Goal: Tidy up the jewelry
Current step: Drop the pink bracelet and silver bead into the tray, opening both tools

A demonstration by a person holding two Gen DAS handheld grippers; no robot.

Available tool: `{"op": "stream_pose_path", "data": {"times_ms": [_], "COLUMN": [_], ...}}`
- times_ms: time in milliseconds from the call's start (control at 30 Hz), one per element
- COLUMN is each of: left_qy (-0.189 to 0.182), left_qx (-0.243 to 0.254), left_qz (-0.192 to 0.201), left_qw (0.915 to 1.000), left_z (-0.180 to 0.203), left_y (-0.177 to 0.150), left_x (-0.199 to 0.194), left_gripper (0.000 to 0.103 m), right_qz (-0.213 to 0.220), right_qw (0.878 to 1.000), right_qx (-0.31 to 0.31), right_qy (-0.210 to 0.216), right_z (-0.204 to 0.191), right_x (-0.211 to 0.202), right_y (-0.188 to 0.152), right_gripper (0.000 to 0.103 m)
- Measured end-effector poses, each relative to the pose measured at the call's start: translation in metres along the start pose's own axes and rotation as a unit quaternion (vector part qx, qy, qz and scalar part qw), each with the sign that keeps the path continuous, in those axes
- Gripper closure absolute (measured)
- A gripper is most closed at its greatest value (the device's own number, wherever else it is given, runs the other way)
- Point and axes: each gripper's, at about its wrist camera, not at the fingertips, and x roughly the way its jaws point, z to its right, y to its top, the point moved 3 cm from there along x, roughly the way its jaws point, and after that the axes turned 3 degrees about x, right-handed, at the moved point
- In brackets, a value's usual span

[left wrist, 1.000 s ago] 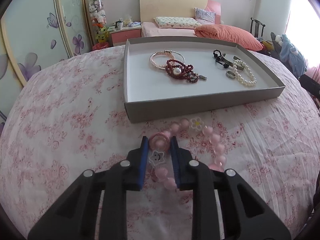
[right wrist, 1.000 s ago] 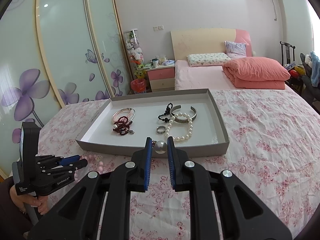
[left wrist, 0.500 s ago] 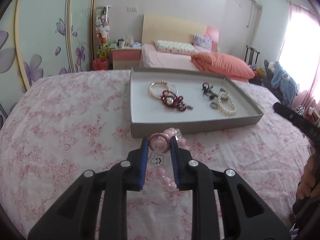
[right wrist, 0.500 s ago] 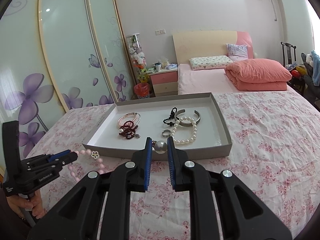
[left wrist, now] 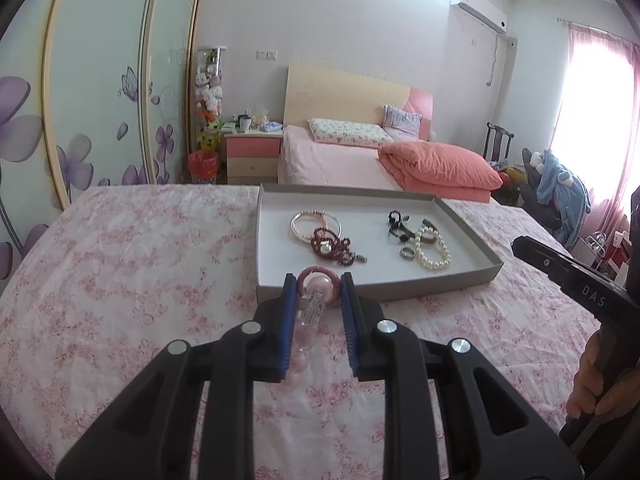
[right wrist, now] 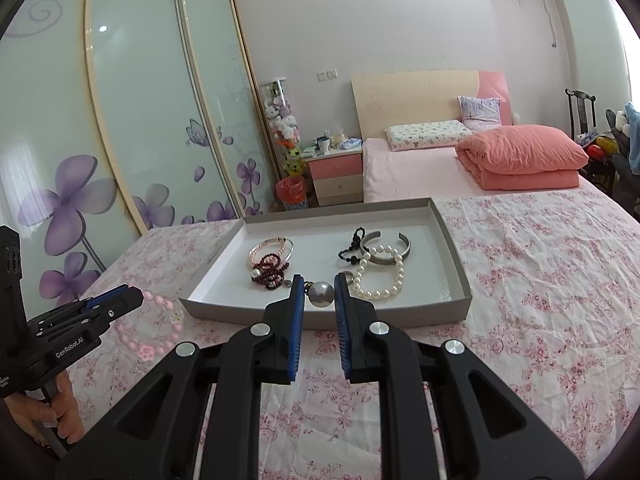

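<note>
Lifted clear off the floral bedspread since a second ago: pink bead bracelet, dangling in the air, pinched between the left gripper pads. Hanging just short of the grey tray. Over on the right gripper, fingers clamped on a grey pearl bead, hovering at the tray's near wall.

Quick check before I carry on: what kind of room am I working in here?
Almost certainly a home bedroom. There is a made bed with a headboard and a folded orange duvet, a pink nightstand beside it, and sliding wardrobe doors with purple flower prints.
</note>
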Motion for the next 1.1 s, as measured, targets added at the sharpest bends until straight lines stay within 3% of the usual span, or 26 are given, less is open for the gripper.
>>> {"op": "stream_pose_path", "data": {"times_ms": [600, 1100], "left_qy": [0.008, 0.013], "left_qx": [0.023, 0.019], "left_qz": [0.073, 0.084], "left_qw": [0.9970, 0.9962], "left_z": [0.034, 0.044], "left_y": [0.041, 0.080], "left_x": [-0.025, 0.018], "left_gripper": [0.081, 0.081], "right_qz": [0.087, 0.108], "right_qw": [0.995, 0.993], "right_qx": [-0.040, -0.034], "right_qy": [-0.008, -0.021], "right_z": [-0.020, -0.007], "right_x": [-0.022, 0.014], "right_y": [0.034, 0.072], "right_gripper": [0.087, 0.087]}}
